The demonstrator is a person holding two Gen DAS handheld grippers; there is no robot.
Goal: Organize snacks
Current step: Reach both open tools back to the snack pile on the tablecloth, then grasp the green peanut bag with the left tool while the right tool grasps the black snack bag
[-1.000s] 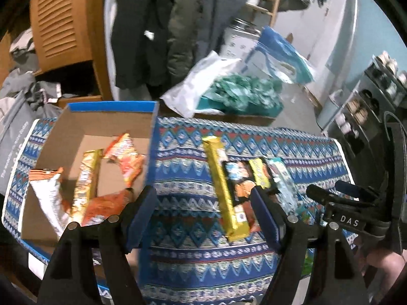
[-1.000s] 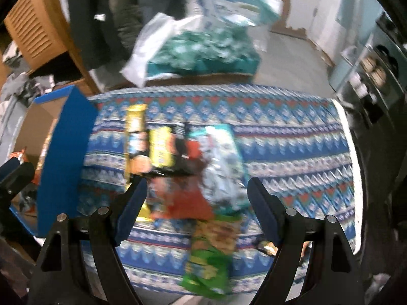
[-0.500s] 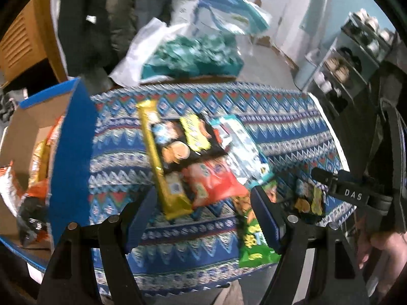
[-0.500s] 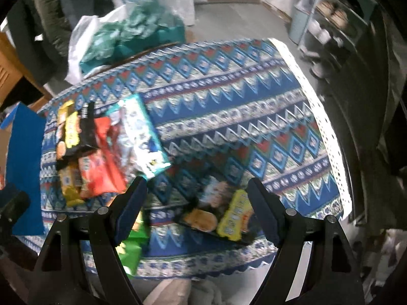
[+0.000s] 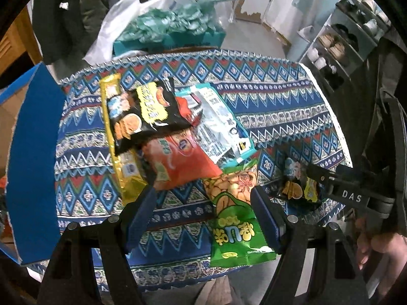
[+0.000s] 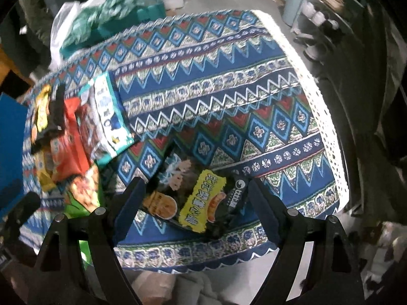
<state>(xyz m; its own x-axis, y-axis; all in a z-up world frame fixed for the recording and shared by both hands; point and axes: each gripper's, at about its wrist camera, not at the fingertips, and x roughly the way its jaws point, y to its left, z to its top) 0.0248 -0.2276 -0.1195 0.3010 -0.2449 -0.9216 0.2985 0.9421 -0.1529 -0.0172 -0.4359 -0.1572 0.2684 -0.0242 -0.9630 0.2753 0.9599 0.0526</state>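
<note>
Several snack packs lie heaped on the patterned tablecloth [image 5: 279, 106]: a long yellow pack [image 5: 112, 132], a black bag [image 5: 142, 111], a red bag [image 5: 178, 165], a teal-and-white pack [image 5: 218, 124] and a green bag [image 5: 234, 226]. My left gripper [image 5: 203, 206] hangs open over the cloth, its right finger over the green bag's edge. A smaller black bag with a yellow label [image 6: 193, 200] lies apart near the front edge. Around it stands my right gripper [image 6: 195, 200], jaws opening, pads clear of the bag.
The blue wall of a cardboard box [image 5: 33, 165] stands at the left end of the table. A teal bin with plastic bags [image 5: 168, 30] sits on the floor behind. A shoe rack [image 5: 351, 33] lines the right. The table's white-trimmed right edge [image 6: 328, 132] is near.
Both views have swung right and lower, from the box to the snack pile. The box has slid to the left edge. The right gripper now straddles the small black bag.
</note>
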